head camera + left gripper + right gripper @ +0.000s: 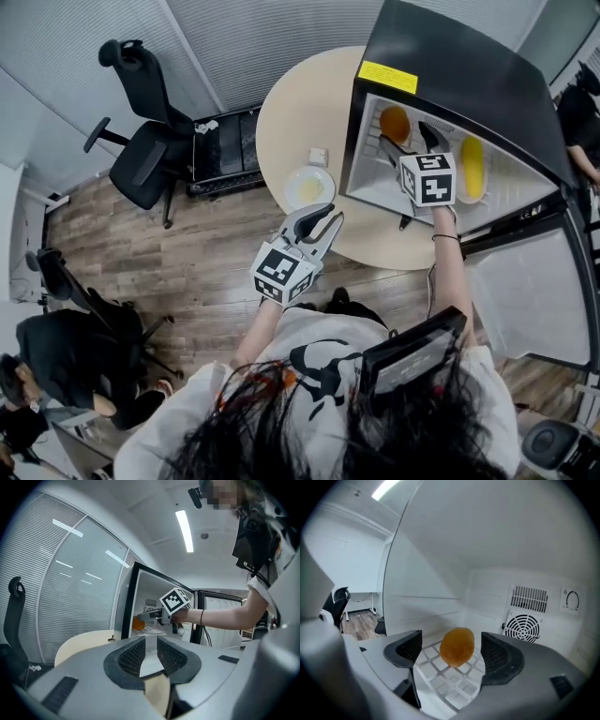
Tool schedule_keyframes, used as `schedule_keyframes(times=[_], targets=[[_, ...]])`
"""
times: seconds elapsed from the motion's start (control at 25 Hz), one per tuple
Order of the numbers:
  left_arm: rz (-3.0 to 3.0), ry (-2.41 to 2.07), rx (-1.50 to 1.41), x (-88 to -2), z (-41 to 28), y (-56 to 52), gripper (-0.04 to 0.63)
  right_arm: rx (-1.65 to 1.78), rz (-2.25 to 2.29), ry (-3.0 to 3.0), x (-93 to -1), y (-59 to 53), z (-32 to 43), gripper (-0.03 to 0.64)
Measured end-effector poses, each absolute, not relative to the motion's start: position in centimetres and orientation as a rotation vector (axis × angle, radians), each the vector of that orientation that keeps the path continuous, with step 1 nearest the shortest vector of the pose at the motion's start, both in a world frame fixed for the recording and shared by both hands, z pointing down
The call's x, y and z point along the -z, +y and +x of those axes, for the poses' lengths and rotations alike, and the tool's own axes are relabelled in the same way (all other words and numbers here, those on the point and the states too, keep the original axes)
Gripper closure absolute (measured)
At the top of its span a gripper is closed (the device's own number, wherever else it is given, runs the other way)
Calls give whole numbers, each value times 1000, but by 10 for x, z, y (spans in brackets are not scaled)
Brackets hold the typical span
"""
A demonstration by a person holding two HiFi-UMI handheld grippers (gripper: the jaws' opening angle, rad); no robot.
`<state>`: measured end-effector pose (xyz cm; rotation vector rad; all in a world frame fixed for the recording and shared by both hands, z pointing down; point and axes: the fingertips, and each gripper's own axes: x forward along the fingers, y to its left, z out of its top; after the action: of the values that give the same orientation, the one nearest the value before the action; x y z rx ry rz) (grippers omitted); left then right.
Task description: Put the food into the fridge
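A black mini fridge (450, 66) stands open on the round beige table (291, 112). On its white wire shelf (440, 677) lies an orange fruit (395, 123) (457, 646), with a yellow corn cob (472, 169) further right. My right gripper (405, 137) (450, 645) is inside the fridge, open, its jaws on either side of the orange fruit and apart from it. My left gripper (324, 221) (151, 649) hangs over the table's near edge, its jaws a little apart with nothing between them. The left gripper view shows the orange fruit (137, 623) in the fridge (140, 585).
A white plate (309, 186) with a pale yellow patch sits on the table beside the fridge, a small white object (319, 155) behind it. The fridge door (534, 281) swings open to the right. Office chairs (141, 159) stand on the wood floor at left; a person (56, 366) sits at lower left.
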<state>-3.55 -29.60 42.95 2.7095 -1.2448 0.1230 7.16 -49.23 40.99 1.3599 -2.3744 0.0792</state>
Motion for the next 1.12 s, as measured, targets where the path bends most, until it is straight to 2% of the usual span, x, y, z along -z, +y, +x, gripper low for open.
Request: schedule_keyframes(times=[0.32, 0.92, 1.0, 1.08, 1.12], targets=[[2746, -1188, -124, -428, -32, -284, 522, -107, 1440, -2499, -385, -435, 63, 219], [2776, -1032, -150, -441, -46, -245, 522, -550, 1462, -2588, -440, -296, 20, 239], [2773, -1010, -155, -446, -50, -238, 522, -589, 1510, -2566, -446, -284, 19, 307], [2763, -974, -163, -452, -52, -227, 522, -606, 1602, -2515, -452, -268, 23, 468], [2758, -956, -168, -455, -53, -222, 522, -608, 1633, -2491, -455, -260, 24, 515]])
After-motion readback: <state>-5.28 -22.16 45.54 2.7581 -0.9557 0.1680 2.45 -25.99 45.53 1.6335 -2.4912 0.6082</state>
